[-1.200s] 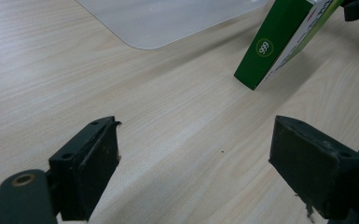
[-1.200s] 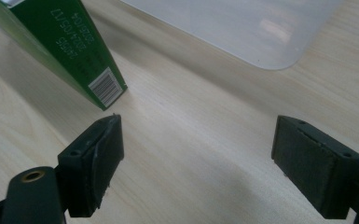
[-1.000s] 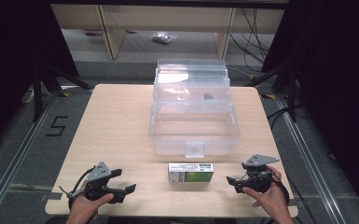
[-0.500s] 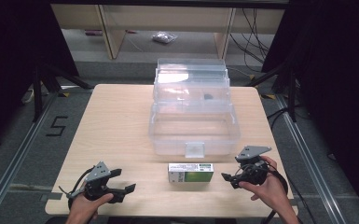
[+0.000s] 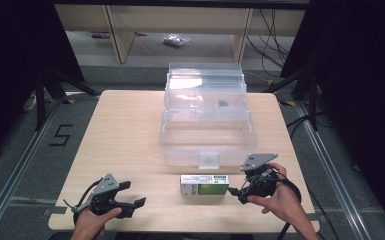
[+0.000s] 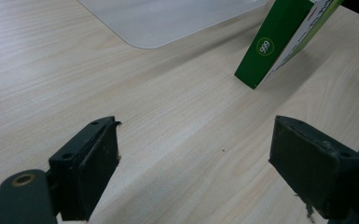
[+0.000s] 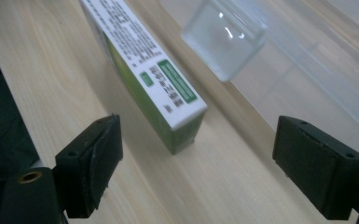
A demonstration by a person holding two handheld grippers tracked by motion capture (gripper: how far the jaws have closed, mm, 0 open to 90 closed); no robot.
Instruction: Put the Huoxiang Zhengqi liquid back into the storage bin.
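A light wooden table [image 5: 125, 130] seen from above. A clear plastic box [image 5: 206, 125] with its lid open stands at the centre. Just near of it lies a green-and-white carton [image 5: 204, 184]. My right gripper [image 5: 241, 192] sits just right of the carton, jaws apart. My left gripper [image 5: 132, 195] rests at the near left, well apart from it, jaws apart.

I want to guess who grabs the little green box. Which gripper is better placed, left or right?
Probably the right gripper: it sits open just beside the green and white cardboard box, aimed at its end. The left gripper, also open, is farther off.
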